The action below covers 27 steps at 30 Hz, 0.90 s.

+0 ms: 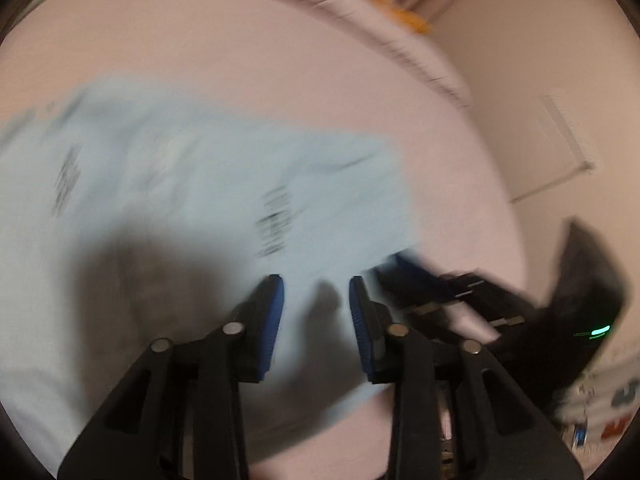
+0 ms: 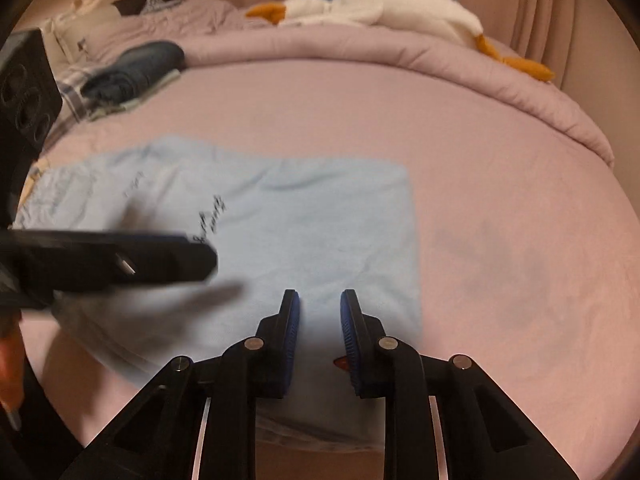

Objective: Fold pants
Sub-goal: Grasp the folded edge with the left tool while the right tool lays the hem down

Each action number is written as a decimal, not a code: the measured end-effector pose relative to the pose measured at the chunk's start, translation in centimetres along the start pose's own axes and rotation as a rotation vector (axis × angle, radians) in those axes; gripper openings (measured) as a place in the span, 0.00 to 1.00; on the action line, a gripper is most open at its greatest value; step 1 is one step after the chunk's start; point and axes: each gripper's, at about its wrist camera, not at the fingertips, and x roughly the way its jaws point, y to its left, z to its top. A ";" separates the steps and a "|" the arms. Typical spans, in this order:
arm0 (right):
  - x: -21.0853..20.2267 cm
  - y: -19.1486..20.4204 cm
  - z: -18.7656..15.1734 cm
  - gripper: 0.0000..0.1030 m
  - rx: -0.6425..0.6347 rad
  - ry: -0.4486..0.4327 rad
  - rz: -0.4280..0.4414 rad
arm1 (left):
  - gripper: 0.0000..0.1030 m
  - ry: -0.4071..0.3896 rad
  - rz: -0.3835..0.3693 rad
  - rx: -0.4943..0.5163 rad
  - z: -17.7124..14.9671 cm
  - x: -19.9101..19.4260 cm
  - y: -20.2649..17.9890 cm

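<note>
Light blue pants with dark script print lie flat on the pink bed, folded into a broad rectangle. They also show, blurred, in the left wrist view. My left gripper is open and empty, just above the near part of the cloth. My right gripper is open and empty above the pants' near right edge. The left gripper shows blurred in the right wrist view, and the right gripper shows at the lower right of the left wrist view.
A rolled pink duvet runs along the far side of the bed. A white goose plush with orange feet lies on it. A stack of folded dark clothes sits at the far left. Curtains hang behind.
</note>
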 end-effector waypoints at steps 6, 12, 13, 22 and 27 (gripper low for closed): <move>-1.2 1.3 1.0 0.23 -0.061 -0.015 0.021 | 0.04 -0.101 0.014 -0.079 -2.7 -4.0 5.1; 0.8 7.0 5.1 0.22 -0.173 -0.042 0.230 | 0.04 -0.121 0.016 -0.071 -3.3 -4.3 5.0; 1.7 8.0 5.6 0.21 -0.207 -0.026 0.229 | 0.04 -0.115 0.009 -0.076 -3.4 -4.4 5.2; 6.7 11.3 10.1 0.05 -0.195 0.069 0.285 | 0.04 -0.112 0.001 -0.066 -3.0 -4.6 5.2; 3.6 8.1 9.2 0.05 -0.033 -0.022 0.363 | 0.04 -0.106 -0.003 -0.063 -3.6 -5.2 5.4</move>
